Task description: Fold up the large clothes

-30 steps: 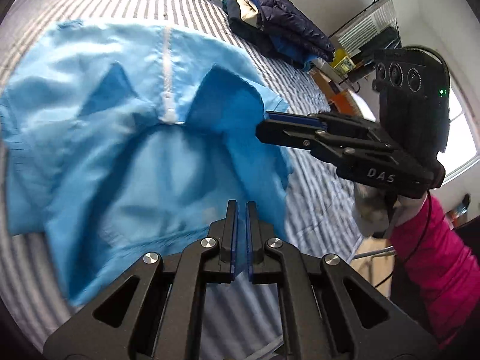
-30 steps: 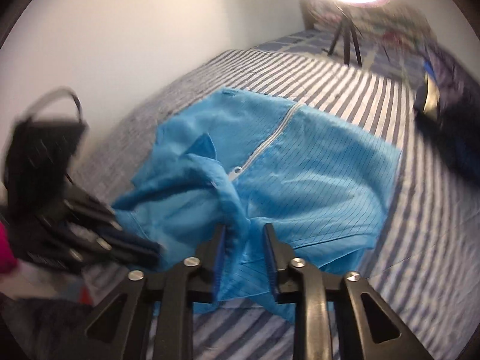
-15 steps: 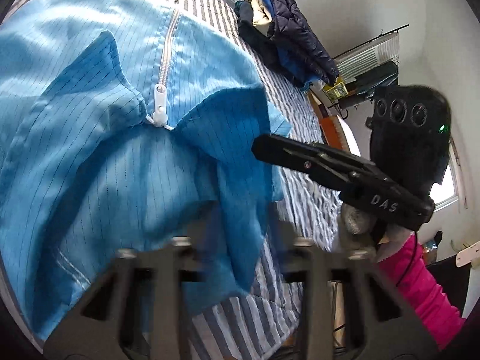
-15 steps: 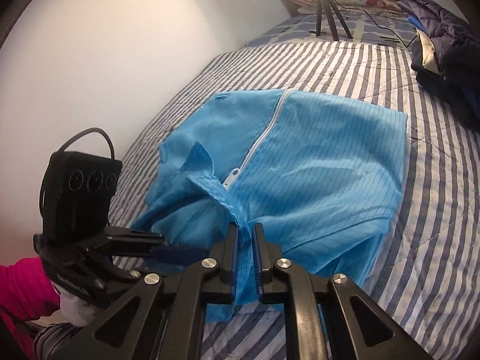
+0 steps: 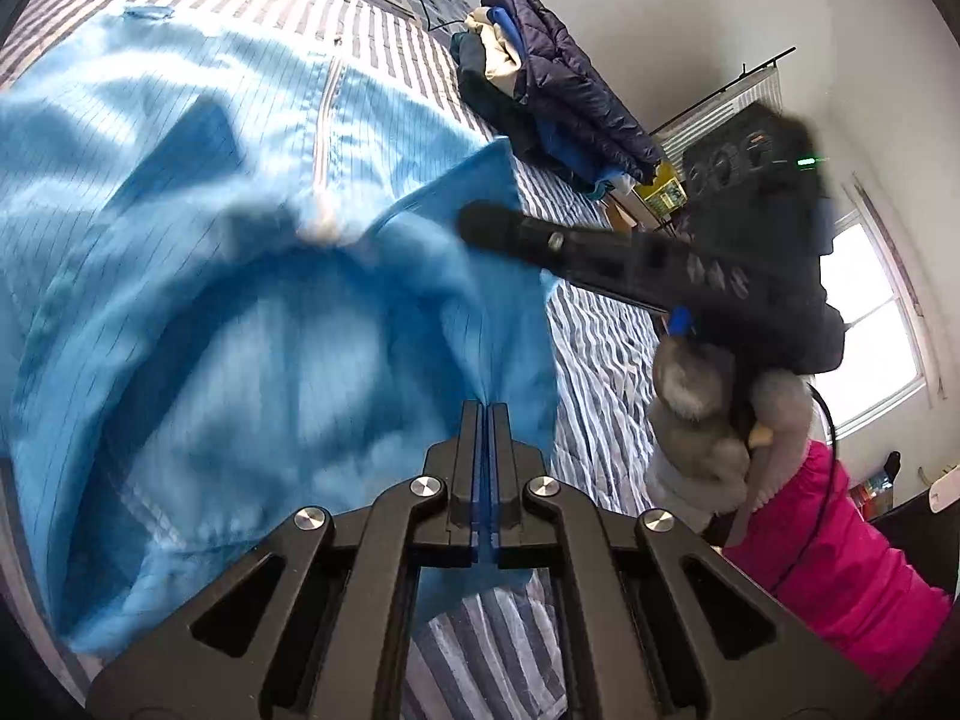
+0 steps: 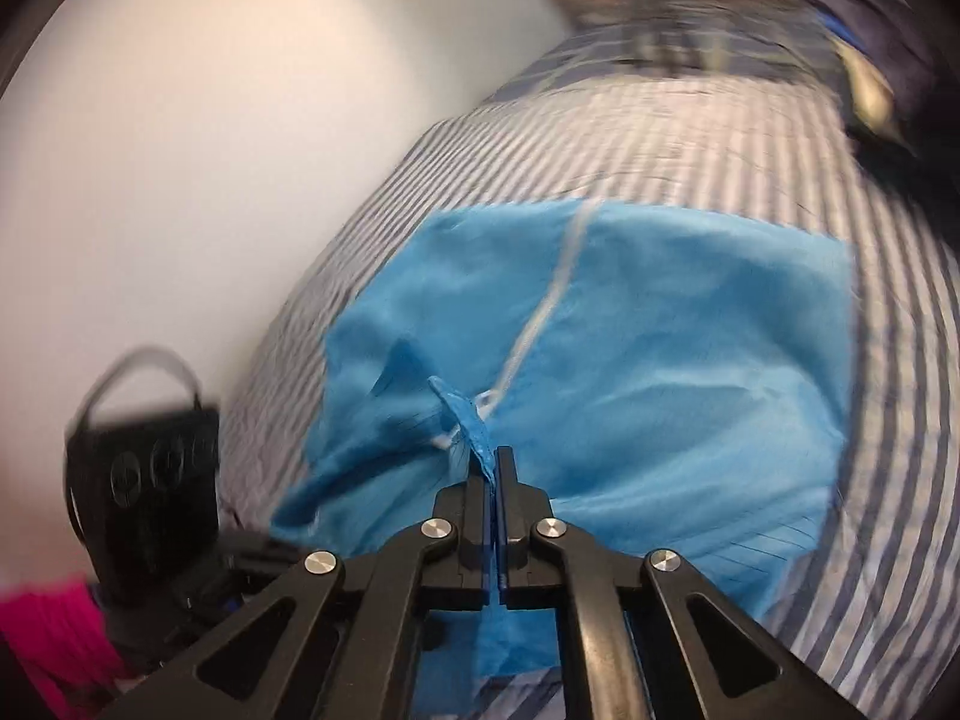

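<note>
We see a sky-blue garment (image 5: 180,276) crossed by thin dark pinstripes, with a white zipper (image 6: 540,324) down its front. The bed (image 6: 690,144) beneath it wears grey-blue and white stripes. Both tools, the left tool (image 5: 486,405) and the right tool (image 6: 497,450), are black with blue pads and silver screws. A pile of clothes (image 5: 552,96) is navy, royal blue and cream. The person's sleeve (image 5: 840,558) is bright magenta, the glove (image 5: 702,420) grey.

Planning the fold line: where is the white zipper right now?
In the right wrist view the white zipper runs down the middle of the blue jacket on the striped bed, ending just ahead of the right gripper.
</note>
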Tool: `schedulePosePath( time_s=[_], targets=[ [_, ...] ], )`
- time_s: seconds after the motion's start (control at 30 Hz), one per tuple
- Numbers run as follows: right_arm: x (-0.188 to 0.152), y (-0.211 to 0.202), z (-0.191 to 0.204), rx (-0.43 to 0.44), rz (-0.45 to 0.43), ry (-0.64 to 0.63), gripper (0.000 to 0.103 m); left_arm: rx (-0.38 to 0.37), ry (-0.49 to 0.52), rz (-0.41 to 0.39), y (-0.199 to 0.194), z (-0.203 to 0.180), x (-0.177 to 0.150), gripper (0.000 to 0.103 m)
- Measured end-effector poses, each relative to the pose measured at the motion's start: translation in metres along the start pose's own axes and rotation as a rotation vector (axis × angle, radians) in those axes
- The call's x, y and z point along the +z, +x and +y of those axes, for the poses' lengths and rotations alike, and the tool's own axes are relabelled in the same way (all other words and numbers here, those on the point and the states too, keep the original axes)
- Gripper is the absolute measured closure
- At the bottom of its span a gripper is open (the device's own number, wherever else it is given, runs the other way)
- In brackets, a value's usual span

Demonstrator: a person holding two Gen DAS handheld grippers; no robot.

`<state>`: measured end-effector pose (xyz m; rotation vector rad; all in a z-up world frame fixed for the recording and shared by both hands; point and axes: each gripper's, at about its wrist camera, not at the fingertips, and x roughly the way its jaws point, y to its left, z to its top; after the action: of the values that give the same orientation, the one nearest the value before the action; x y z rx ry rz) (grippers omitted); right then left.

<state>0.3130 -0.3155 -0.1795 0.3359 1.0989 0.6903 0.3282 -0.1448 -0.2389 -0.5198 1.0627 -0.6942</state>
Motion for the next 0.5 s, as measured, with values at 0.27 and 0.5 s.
schedulePosePath(
  time_s=[0.27,0.5],
  targets=[
    [-0.016,0.002,-0.015,0.127,0.003,0.104,0.1,0.015,0.039,0.001,-0.005,-0.006,0.003,0.103],
    [-0.004,-0.002,0.002,-0.091,-0.006,0.005,0.099,0.15,-0.007,-0.156,-0.06,0.024,0.031,0.103]
  ],
)
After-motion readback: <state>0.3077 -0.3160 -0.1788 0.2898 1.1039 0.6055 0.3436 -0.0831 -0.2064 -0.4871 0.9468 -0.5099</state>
